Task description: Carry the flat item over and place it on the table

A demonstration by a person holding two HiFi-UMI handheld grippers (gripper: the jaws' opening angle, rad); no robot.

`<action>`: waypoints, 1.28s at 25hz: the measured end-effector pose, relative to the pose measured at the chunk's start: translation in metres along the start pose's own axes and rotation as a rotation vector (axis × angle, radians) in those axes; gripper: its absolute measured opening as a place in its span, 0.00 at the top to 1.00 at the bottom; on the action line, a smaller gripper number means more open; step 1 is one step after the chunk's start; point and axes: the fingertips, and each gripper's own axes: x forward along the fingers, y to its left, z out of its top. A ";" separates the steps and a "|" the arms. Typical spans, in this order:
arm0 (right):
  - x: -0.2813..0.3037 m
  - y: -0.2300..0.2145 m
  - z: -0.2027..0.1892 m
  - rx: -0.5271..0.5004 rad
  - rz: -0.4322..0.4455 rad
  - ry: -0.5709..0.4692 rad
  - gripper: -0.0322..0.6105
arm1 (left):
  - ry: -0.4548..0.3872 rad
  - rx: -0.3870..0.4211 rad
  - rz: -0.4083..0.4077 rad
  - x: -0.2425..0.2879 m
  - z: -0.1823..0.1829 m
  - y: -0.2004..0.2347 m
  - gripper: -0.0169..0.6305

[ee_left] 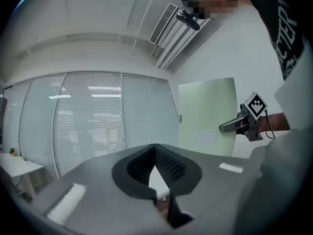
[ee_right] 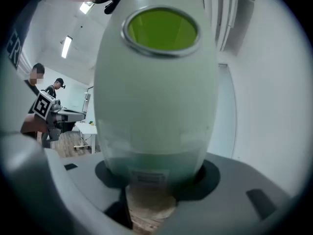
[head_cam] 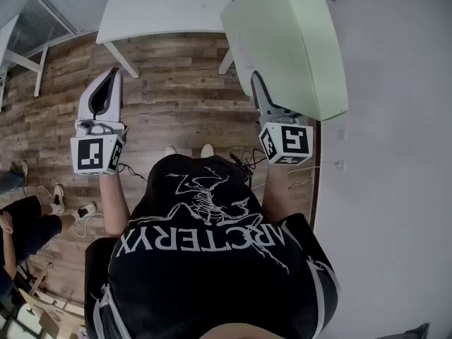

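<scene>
The flat item is a pale green board (head_cam: 289, 41), held upright and tilted over the wooden floor, close to the white wall. My right gripper (head_cam: 256, 78) is shut on its lower edge. In the right gripper view the board (ee_right: 156, 92) fills the middle and rises from between the jaws (ee_right: 149, 177). My left gripper (head_cam: 111, 73) hangs apart at the left, shut with nothing in it; its pads (ee_left: 168, 163) meet at the tip. From the left gripper view the board (ee_left: 208, 114) and the right gripper (ee_left: 227, 127) show side-on. A white table (head_cam: 162, 6) stands just ahead.
The white wall (head_cam: 395, 154) runs close along the right. Another white table (head_cam: 10, 34) stands far left. People (head_cam: 21, 224) sit or stand on the floor at the lower left. A cable (head_cam: 244, 162) lies by my feet.
</scene>
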 end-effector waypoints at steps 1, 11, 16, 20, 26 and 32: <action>0.001 0.000 -0.001 0.000 0.000 0.000 0.54 | 0.000 0.000 0.000 0.001 -0.001 0.000 0.96; 0.003 -0.003 -0.004 0.012 0.001 0.004 0.54 | 0.005 0.003 0.000 0.002 -0.001 -0.002 0.96; 0.008 -0.008 -0.009 0.045 0.022 -0.008 0.54 | 0.025 0.006 0.011 0.005 -0.005 -0.006 0.96; 0.011 -0.013 -0.012 0.068 0.038 -0.016 0.54 | 0.043 0.008 0.024 0.006 -0.009 -0.011 0.96; 0.016 -0.018 -0.017 0.054 0.052 -0.007 0.54 | 0.064 0.010 0.032 0.010 -0.013 -0.020 0.96; 0.020 -0.039 -0.026 0.057 0.055 0.000 0.54 | 0.079 0.009 0.056 0.022 -0.016 -0.028 0.96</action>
